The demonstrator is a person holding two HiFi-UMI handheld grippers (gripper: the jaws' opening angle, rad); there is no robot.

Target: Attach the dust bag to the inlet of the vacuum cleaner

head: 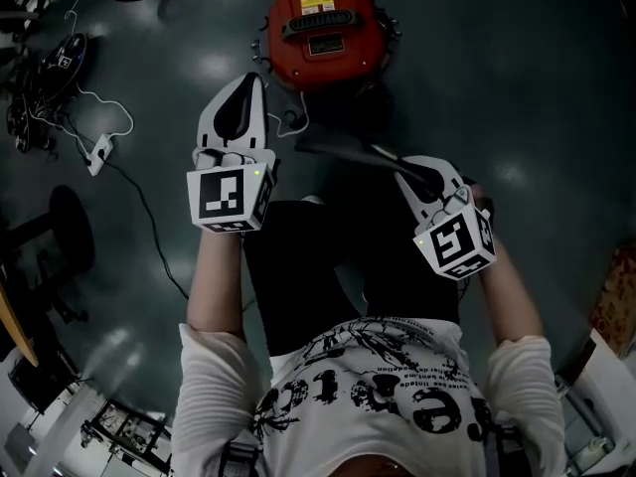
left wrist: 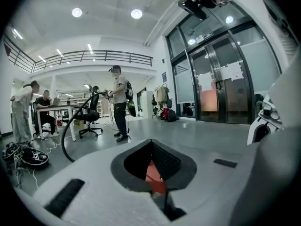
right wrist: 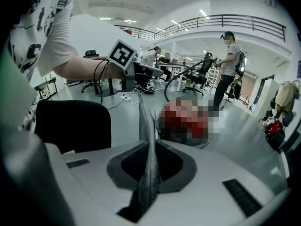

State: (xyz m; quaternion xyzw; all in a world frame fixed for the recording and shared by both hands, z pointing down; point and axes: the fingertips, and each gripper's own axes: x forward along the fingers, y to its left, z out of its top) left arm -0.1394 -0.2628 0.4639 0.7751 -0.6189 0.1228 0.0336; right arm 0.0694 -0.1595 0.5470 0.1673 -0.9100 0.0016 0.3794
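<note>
The red vacuum cleaner (head: 326, 28) stands on the dark floor at the top of the head view. My left gripper (head: 254, 79) points toward it from just below and left, shut and holding nothing. In the left gripper view a strip of the vacuum cleaner's red (left wrist: 154, 173) shows past the shut left gripper (left wrist: 152, 147). My right gripper (head: 407, 174) is shut on the grey dust bag (head: 343, 149), which sticks out flat to the left below the vacuum cleaner. Seen edge-on, the dust bag (right wrist: 148, 126) rises from between the pads of the right gripper (right wrist: 149, 147), with the vacuum cleaner (right wrist: 186, 119) beyond.
White cables and a power strip (head: 99, 152) lie on the floor at left, beside a tangle of gear (head: 45, 78). The wearer's black trousers (head: 308, 266) fill the middle. A black hose (left wrist: 70, 126), desks, chairs, several people and glass doors (left wrist: 221, 84) stand farther off.
</note>
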